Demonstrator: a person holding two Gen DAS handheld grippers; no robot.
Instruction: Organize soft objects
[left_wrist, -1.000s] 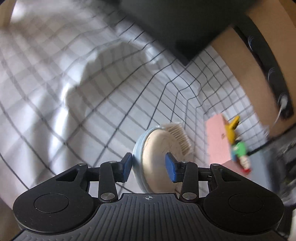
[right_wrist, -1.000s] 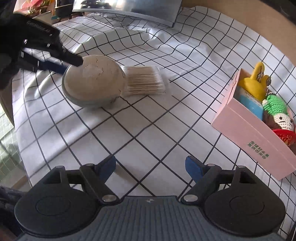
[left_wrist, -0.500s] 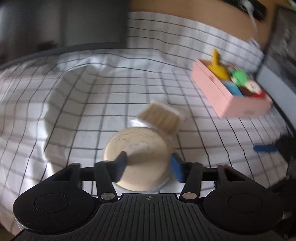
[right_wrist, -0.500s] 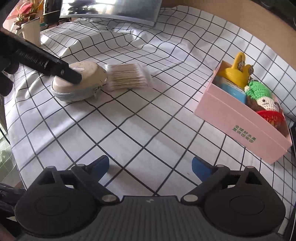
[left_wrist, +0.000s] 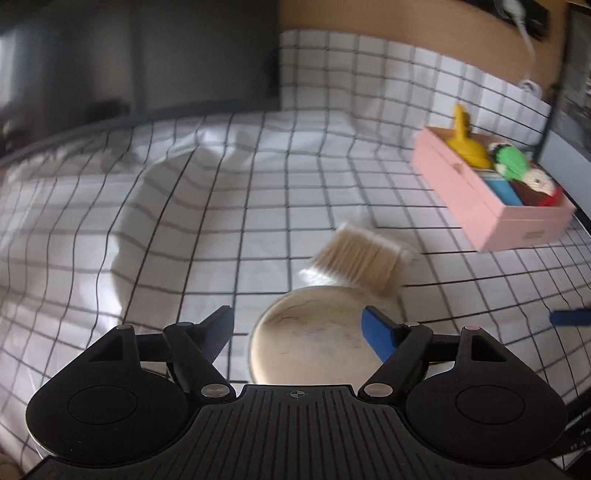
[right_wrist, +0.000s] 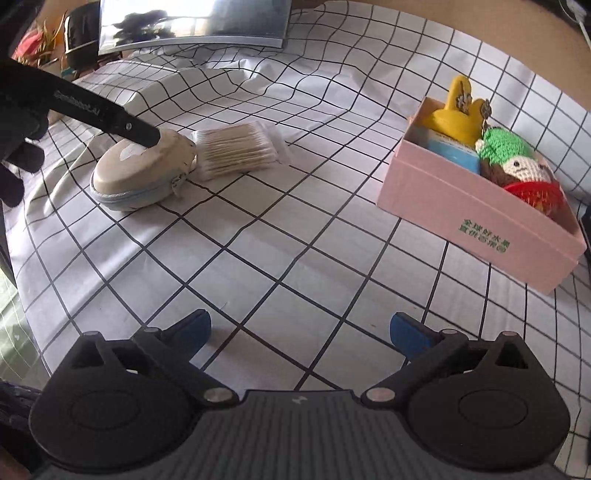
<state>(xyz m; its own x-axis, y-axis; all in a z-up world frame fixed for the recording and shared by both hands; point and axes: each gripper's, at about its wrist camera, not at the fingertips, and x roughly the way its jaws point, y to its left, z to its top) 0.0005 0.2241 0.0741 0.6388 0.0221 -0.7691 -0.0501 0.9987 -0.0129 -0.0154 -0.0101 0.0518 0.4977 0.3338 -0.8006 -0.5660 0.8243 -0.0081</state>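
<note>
Left tool (left_wrist: 297, 328) opening wide w/ round pouch (left_wrist: 314, 347) lying loose betw. its pads.

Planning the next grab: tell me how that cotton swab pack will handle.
The cotton swab pack looks light, so probably easy to lift. Its clear wrapper may be slippery and crinkle between fingers. It lies flat against the round zip case, so unlikely to roll.

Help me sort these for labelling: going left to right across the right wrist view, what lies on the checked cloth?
Round beige zip pouch with blue edge → clear pack of cotton swabs → open pink cardboard box.
</note>
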